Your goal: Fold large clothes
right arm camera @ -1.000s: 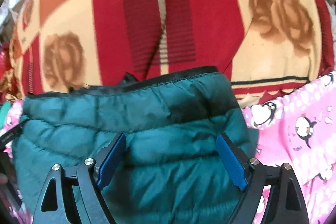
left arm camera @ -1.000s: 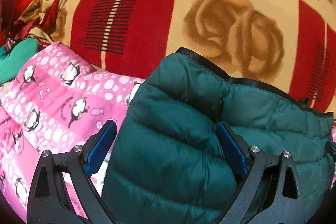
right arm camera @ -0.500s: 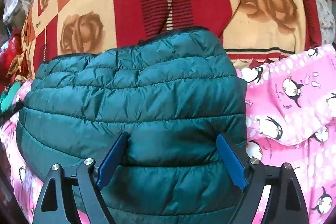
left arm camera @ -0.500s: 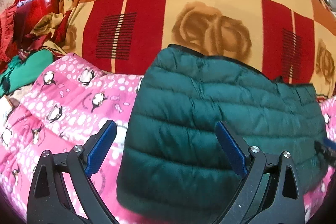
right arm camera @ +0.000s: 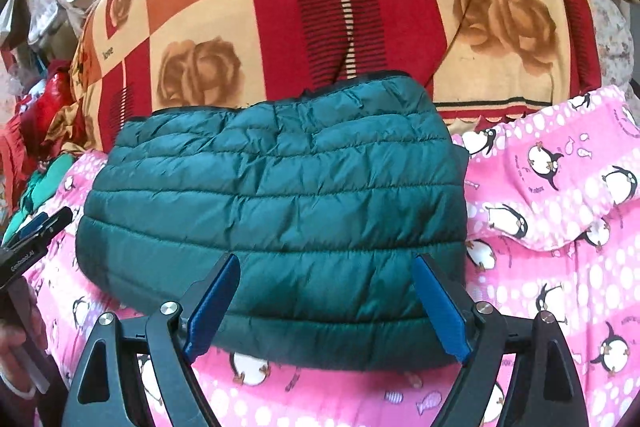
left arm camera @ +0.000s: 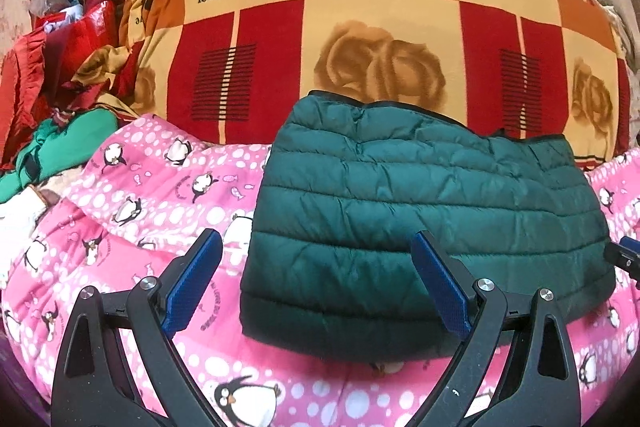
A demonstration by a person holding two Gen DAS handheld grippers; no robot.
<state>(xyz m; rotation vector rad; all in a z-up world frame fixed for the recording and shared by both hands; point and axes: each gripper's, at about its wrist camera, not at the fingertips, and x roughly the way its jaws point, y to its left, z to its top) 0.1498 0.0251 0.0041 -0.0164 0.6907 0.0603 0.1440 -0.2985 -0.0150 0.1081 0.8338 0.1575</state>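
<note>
Green quilted jacket (left arm camera: 420,203), folded, on pink penguin blanket (left arm camera: 132,195) — both tools (left arm camera: 316,283) (right arm camera: 326,301) released, empty — puffy fill may spring fold open.

I hold two grippers, one in each hand, and both point forward and downward. My left gripper (left arm camera: 316,281) has its two black arms spread wide, the blue pads (left arm camera: 192,281) facing each other across a broad gap, pressing on nothing. My right gripper (right arm camera: 326,307) stands the same way: black arms splayed, blue pads (right arm camera: 438,311) far apart, gripping nothing. In the right wrist view, the left gripper's black and blue fingertip shows at the left edge, with part of my hand (right arm camera: 16,343) below it. In the left wrist view, the tip of the right gripper peeks in at the right edge.
</note>
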